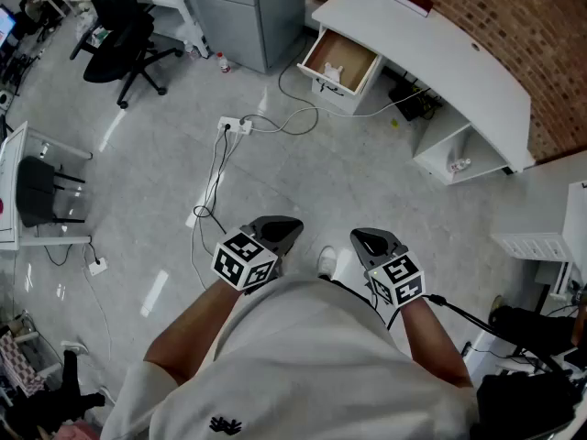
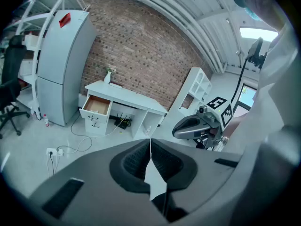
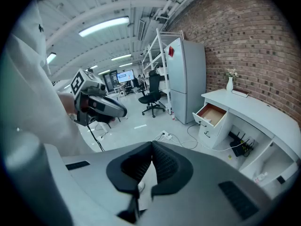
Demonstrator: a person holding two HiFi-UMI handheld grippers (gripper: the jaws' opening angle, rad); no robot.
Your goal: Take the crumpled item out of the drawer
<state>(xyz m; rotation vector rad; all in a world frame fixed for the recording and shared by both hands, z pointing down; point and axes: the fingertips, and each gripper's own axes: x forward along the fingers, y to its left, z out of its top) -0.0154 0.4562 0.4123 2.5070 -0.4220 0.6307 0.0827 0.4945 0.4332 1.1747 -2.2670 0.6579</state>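
Two entries: left gripper (image 1: 279,232), right gripper (image 1: 371,242), both clenched empty; I should near the drawer (image 1: 341,60), opening one above the crumpled item (image 1: 332,71)

The pale grey floor (image 1: 367,181) is glossy. The curved white bench (image 1: 459,53) looks smooth and matt; its open drawer (image 1: 355,57) shows bare light wood inside. The red brick wall (image 1: 550,26) is rough. The white crumpled item (image 1: 332,71) may be paper.
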